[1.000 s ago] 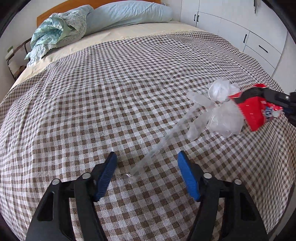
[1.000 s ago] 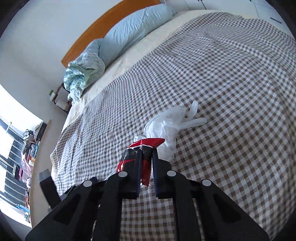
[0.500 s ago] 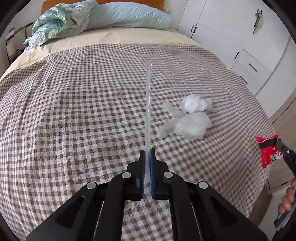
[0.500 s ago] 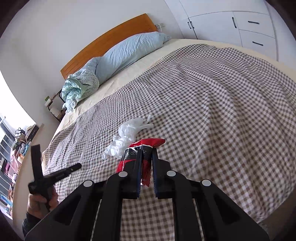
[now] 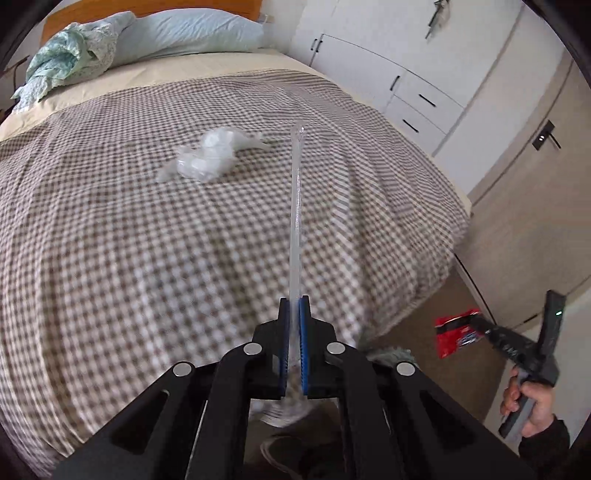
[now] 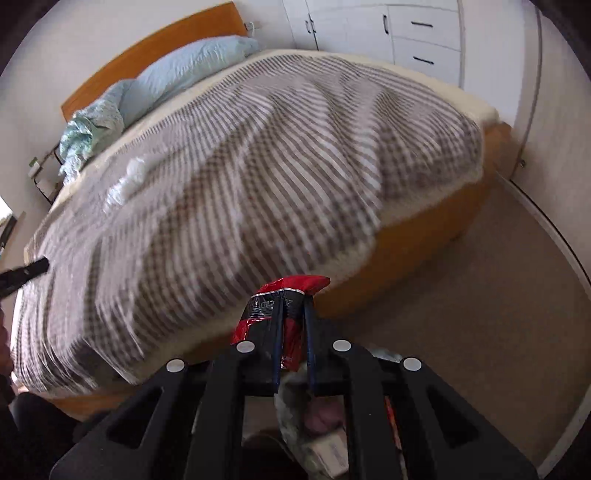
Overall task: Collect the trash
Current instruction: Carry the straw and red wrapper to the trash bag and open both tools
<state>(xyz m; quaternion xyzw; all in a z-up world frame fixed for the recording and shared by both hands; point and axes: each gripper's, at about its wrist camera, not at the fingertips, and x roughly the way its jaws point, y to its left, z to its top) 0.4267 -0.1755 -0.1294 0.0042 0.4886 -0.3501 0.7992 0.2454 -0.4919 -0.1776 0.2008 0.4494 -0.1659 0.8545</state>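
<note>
My left gripper (image 5: 294,306) is shut on a long clear plastic strip (image 5: 296,206) that stands up stiffly from its blue pads. A crumpled clear plastic bag (image 5: 207,157) lies on the checked bedspread (image 5: 110,240), well ahead and to the left. My right gripper (image 6: 293,310) is shut on a red and black snack wrapper (image 6: 284,291), held over the floor past the foot of the bed. The left wrist view shows that red wrapper (image 5: 456,334) at the right gripper's tip (image 5: 478,326), with a person's hand (image 5: 528,402) on the handle. The plastic bag (image 6: 129,177) looks small and blurred on the far side.
An orange bed frame (image 6: 424,218) borders beige carpet (image 6: 480,314). White drawers and cupboards (image 5: 417,99) and a door (image 5: 535,177) stand to the right. Pillows (image 5: 192,33) and a bunched cloth (image 5: 62,59) lie at the headboard. Mixed rubbish (image 6: 325,435) shows below the right fingers.
The left jaws closed on the clear strip and lifted it off the bedspread. Both grippers drew back from the bed toward its foot; the right one carried the red wrapper out over the floor.
</note>
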